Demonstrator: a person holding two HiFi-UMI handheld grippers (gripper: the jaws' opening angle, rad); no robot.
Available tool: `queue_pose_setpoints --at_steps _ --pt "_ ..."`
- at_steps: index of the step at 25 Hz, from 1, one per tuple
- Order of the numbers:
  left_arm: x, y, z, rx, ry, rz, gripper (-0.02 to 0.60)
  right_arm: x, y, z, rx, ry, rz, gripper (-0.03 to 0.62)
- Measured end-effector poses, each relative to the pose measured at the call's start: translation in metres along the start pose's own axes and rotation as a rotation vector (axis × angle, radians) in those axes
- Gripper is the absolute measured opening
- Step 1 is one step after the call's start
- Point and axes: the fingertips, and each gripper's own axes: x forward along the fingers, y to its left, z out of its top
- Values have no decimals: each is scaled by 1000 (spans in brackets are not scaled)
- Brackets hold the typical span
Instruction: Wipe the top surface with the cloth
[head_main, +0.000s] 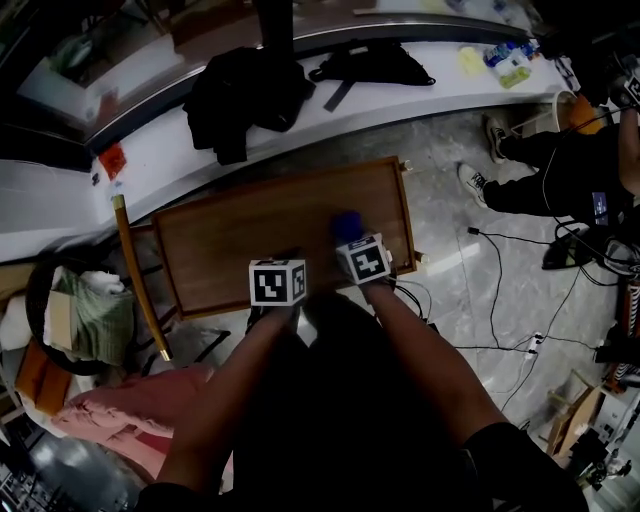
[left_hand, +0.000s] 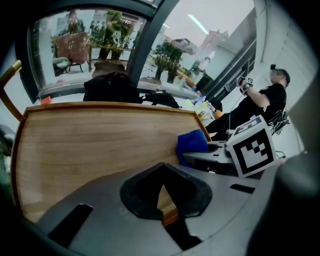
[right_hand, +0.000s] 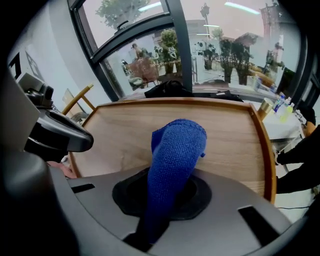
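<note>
Daylight is pouring through tall dark-framed windows (right_hand: 135, 45), with green trees (right_hand: 120, 7) showing outside. A long white curved window ledge (head_main: 170, 150) is carrying a crumpled black jacket (head_main: 245, 95) and a flat black bag (head_main: 370, 62). Thin black cables (head_main: 495, 290) are trailing across the grey marbled floor (head_main: 450, 190), where a person in black (head_main: 560, 175) is sitting.

The table (head_main: 230, 235) top lies bare across its left, middle and far parts, open room for a tool to pass. A raised rim (head_main: 407, 205) stands above the wood all round. At the near right the cloth (head_main: 347, 224) juts from the right tool (head_main: 352, 242), with the left tool (head_main: 286, 258) just beside it on the left. A wooden pole (head_main: 138, 280) leans close off the left side. Black bags (head_main: 245, 90) lie on the ledge (head_main: 170, 150) past the far edge.
</note>
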Motion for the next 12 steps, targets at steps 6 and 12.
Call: queue_pose_setpoints --at_steps 6,12 --pt "11 -28 6 7 -7 -20 9 -22 -55 -6 37 17 -99 48" --pt "14 -35 11 6 -21 -39 9 -38 -95 -9 54 43 -213 48"
